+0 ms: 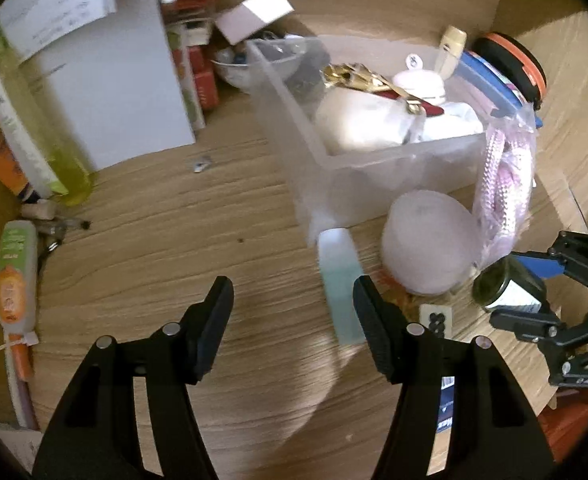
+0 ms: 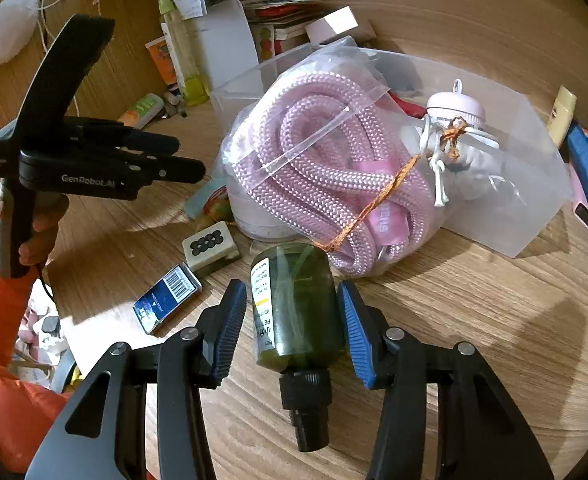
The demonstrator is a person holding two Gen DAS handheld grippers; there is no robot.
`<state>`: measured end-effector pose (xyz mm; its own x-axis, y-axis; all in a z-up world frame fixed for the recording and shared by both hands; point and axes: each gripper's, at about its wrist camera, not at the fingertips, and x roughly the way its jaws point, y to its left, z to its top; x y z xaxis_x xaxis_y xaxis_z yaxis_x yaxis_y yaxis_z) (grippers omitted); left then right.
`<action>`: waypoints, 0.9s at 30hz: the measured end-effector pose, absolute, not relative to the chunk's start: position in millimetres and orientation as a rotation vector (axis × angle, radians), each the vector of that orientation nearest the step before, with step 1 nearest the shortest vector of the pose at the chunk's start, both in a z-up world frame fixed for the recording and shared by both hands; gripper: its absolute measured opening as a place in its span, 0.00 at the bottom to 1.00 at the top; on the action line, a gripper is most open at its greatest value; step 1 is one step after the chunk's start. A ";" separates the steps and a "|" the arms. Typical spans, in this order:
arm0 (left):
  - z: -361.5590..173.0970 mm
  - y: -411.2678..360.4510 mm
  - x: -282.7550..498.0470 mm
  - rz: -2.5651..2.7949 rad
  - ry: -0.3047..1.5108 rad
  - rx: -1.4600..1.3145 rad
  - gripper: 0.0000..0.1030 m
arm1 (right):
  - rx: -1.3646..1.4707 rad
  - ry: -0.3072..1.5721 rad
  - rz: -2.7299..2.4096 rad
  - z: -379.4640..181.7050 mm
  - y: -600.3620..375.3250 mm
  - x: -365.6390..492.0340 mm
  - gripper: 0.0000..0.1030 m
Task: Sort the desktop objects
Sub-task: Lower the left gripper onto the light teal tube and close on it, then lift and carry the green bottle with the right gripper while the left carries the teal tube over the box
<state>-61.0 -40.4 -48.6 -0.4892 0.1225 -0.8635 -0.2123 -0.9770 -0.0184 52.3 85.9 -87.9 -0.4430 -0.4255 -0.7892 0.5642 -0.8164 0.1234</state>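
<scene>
From the left wrist, the left claw (image 1: 290,312) stood half open and empty above the wooden surface (image 1: 154,240), near a clear plastic bin (image 1: 373,176). From the right wrist, the right claw (image 2: 292,320) straddled a lying dark green bottle (image 2: 299,308), pads not quite touching it.

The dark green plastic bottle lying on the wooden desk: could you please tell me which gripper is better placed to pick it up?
Right. The right gripper already straddles the dark green plastic bottle, one blue pad on each side and a small gap left. The left gripper hangs open over bare desk, off to the side.
</scene>
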 end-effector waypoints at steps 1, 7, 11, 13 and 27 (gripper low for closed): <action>-51.3 -38.5 -64.1 2.549 0.138 -1.475 0.60 | 1.171 0.211 -2.253 -88.1 85.9 52.9 0.41; -56.9 -36.2 -63.5 2.536 0.140 -1.479 0.56 | 1.166 0.219 -2.263 -88.6 79.8 46.9 0.38; -63.0 -28.5 -65.0 2.532 0.177 -1.466 0.37 | 1.146 0.232 -2.272 -85.1 80.2 48.7 0.37; -63.1 -26.6 -63.8 2.536 0.187 -1.458 0.29 | 1.129 0.234 -2.265 -81.7 81.1 50.6 0.37; -37.3 -38.8 -31.3 2.621 0.139 -1.304 0.23 | 1.008 0.080 -2.372 -39.7 124.7 55.6 0.37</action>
